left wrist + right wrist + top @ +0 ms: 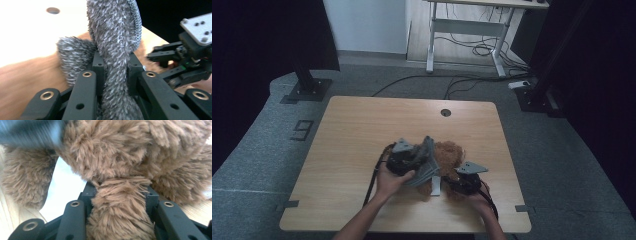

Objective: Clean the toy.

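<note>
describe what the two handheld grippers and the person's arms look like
Both the left gripper and the right gripper are black, each topped by a grey three-cornered plate with a black cable trailing back. Their jaws are black linkage bars with brass-ringed pivot holes. The forearms are bare, with no sleeves.

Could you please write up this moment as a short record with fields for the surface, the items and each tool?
surface: wooden table, with a round hole near its far edge
items: brown plush toy; grey fuzzy garment with a zipper edge, lying against the toy
left tool: shut on the grey fuzzy garment
right tool: shut on a limb of the brown plush toy
</note>
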Available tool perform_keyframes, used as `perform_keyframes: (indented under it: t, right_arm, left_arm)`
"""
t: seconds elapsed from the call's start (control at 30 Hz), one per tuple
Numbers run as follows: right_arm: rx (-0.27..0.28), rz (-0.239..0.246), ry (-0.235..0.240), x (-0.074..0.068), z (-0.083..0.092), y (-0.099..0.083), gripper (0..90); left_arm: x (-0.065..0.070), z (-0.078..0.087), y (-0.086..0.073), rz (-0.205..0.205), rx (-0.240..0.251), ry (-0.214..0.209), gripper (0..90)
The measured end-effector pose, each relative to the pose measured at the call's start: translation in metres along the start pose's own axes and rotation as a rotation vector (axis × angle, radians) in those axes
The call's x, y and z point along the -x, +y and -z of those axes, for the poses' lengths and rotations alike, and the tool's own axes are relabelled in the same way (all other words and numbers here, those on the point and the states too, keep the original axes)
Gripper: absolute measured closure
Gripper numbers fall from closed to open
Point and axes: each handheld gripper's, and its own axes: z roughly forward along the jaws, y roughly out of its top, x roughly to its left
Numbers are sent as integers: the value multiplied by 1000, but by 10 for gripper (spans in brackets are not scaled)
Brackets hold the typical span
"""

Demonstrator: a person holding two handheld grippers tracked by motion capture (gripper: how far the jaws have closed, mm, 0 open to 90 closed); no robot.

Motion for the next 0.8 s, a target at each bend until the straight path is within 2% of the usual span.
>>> perform_keyframes:
  t: [0.07, 0.1, 0.17, 0.3, 0.4, 0.47, 0.6, 0.73, 0.8]
  right_arm:
    - [3, 1, 1, 0, 0, 0, 588]
    - [3, 2, 1, 0, 0, 0, 588]
    - [2, 3, 0, 0, 0, 0, 588]
    - [6, 3, 2, 0, 0, -1, 588]
    - [8, 3, 2, 0, 0, -2, 587]
    - [9, 1, 4, 0, 0, -2, 586]
    - [8, -1, 0, -1, 0, -2, 585]
    - [11, -2, 0, -1, 0, -2, 585]
    - [11, -2, 0, -1, 0, -3, 586]
  left_arm:
    - [-14, 19, -4, 33, 30, -2, 745]
    - [-18, 27, -5, 36, 46, 8, 744]
    - [-26, 40, -7, 35, 63, 32, 744]
    - [-50, 59, -18, 88, 82, 45, 742]
    - [-67, 63, -31, 151, 83, 28, 741]
    - [-75, 64, -34, 175, 68, 21, 739]
    - [-83, 69, -41, 195, 63, 45, 739]
    - [-89, 72, -49, 198, 42, 109, 741]
    - [-94, 72, -53, 215, 35, 116, 742]
